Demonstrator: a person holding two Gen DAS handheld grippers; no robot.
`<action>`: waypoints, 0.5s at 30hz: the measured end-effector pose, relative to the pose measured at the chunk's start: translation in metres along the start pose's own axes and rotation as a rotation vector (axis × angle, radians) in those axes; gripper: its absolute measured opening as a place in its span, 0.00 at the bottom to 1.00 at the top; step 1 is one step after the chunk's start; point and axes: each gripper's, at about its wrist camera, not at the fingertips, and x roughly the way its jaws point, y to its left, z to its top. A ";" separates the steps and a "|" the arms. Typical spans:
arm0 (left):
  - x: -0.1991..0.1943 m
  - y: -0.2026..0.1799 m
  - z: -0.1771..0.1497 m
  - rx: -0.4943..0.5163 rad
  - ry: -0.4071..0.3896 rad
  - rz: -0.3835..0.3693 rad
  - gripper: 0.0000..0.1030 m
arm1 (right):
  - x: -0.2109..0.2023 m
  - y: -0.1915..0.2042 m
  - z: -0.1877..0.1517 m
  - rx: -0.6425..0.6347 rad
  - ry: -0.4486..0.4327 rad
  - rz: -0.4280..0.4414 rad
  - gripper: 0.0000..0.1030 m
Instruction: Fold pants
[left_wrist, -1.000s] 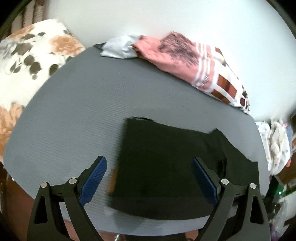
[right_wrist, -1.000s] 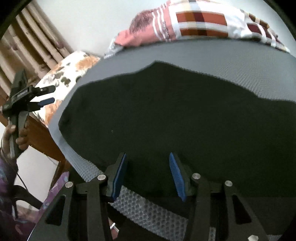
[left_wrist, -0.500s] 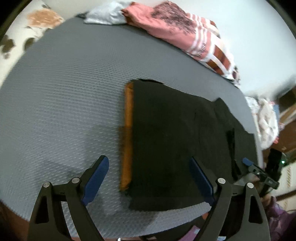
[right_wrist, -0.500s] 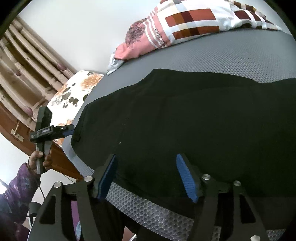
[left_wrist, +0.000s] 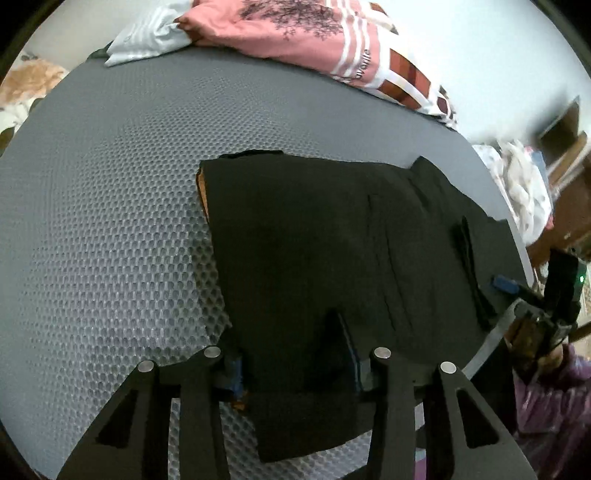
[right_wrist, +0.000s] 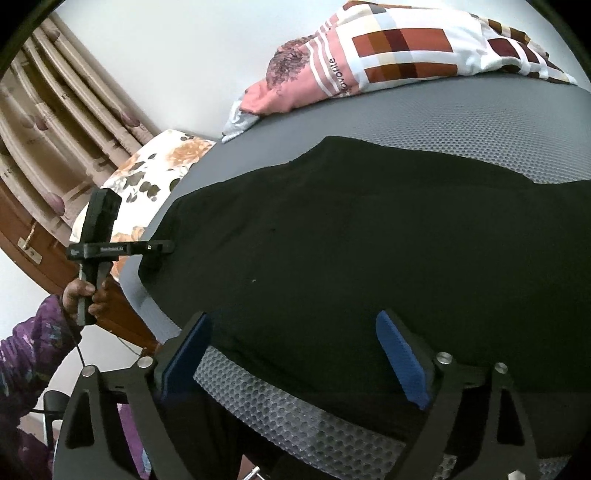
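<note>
A grey honeycomb mat (left_wrist: 110, 206) covers the bed, with spare clothes (left_wrist: 295, 33) heaped along its far edge by a white wall. Black pants (left_wrist: 314, 236) lie flat across the mat, near the front edge. The left tongs (left_wrist: 295, 363) have just been closing over the near corner at the pants' left end, cloth bunched between the blue pads; whether they bite firmly cannot be told. The right tongs (right_wrist: 295, 354) have just been opening and stand released above the near hem, gripping nothing. The likely risk: a shallow pinch catches only the top layer, so a lift would peel the layers apart, or the corner slips free and the fold lands crooked.
</note>
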 end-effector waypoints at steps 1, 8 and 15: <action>-0.001 0.004 0.000 -0.020 -0.004 -0.013 0.35 | 0.000 0.000 0.000 0.000 0.000 0.002 0.90; -0.041 -0.007 -0.006 -0.097 -0.098 -0.071 0.19 | 0.001 -0.002 0.002 0.001 -0.003 0.037 0.99; -0.075 -0.104 0.013 -0.021 -0.137 -0.174 0.18 | -0.007 -0.016 0.003 0.072 -0.024 0.129 0.99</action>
